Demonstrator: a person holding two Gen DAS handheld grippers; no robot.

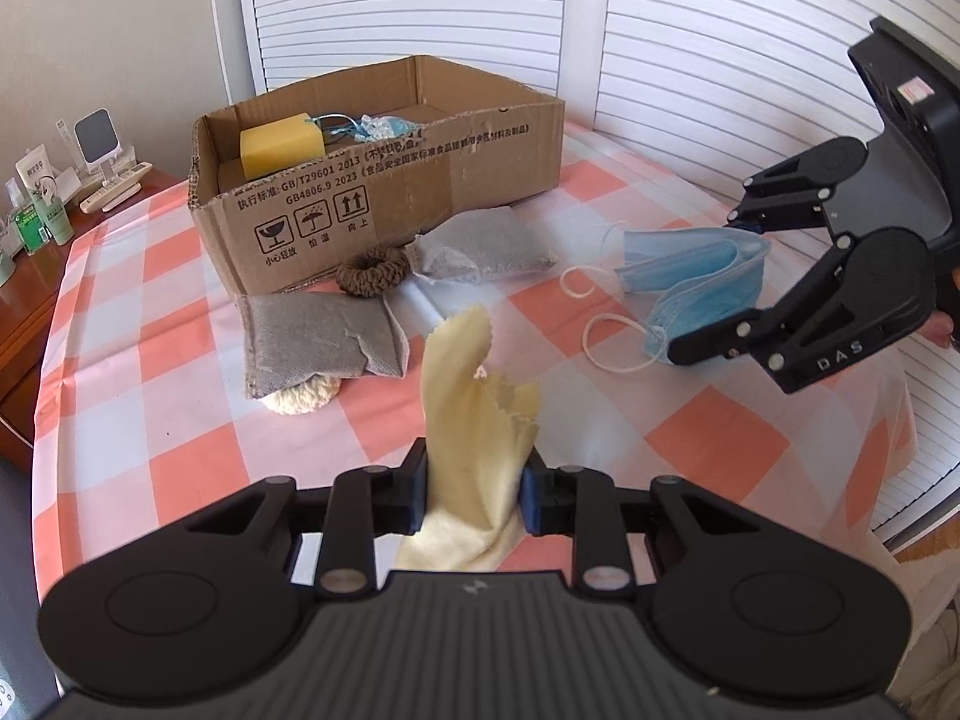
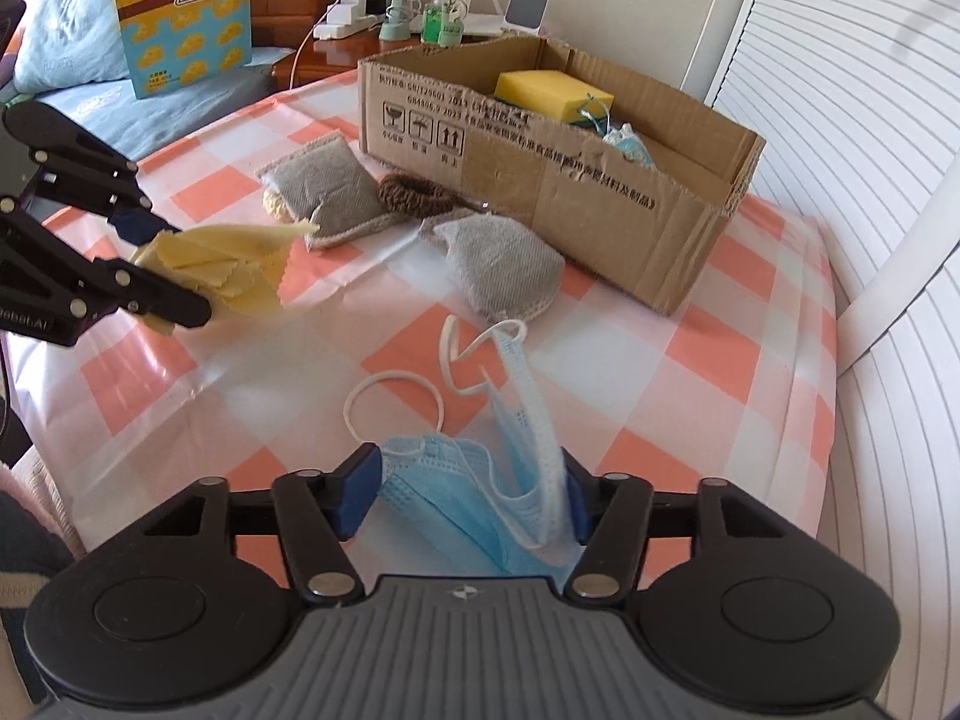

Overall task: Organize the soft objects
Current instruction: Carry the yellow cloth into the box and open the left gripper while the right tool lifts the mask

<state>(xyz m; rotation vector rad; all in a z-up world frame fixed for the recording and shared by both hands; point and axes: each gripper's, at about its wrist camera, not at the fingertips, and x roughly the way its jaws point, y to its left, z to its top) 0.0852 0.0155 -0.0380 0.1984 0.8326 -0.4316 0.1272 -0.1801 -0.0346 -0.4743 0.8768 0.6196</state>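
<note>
Both grippers tilt steeply down over the checked tablecloth [image 1: 150, 420]: the left gripper [image 1: 474, 495] is clamped on a yellow cloth [image 1: 474, 396], while the right gripper [image 2: 468, 501] stands part-open around blue masks [image 2: 480, 498], its right pad touching them and its left pad clear. On the table near the box [image 1: 384, 204] lie two grey pouches [image 1: 324, 342], one brown scrunchie [image 1: 372, 273] and one cream puff [image 1: 303, 399]; inside sit one yellow sponge [image 1: 279, 147] and a blue item [image 1: 384, 127]. The box reads "GB/T29601 2013" and "GB4806.9 2023"; the right gripper bears "DAS".
</note>
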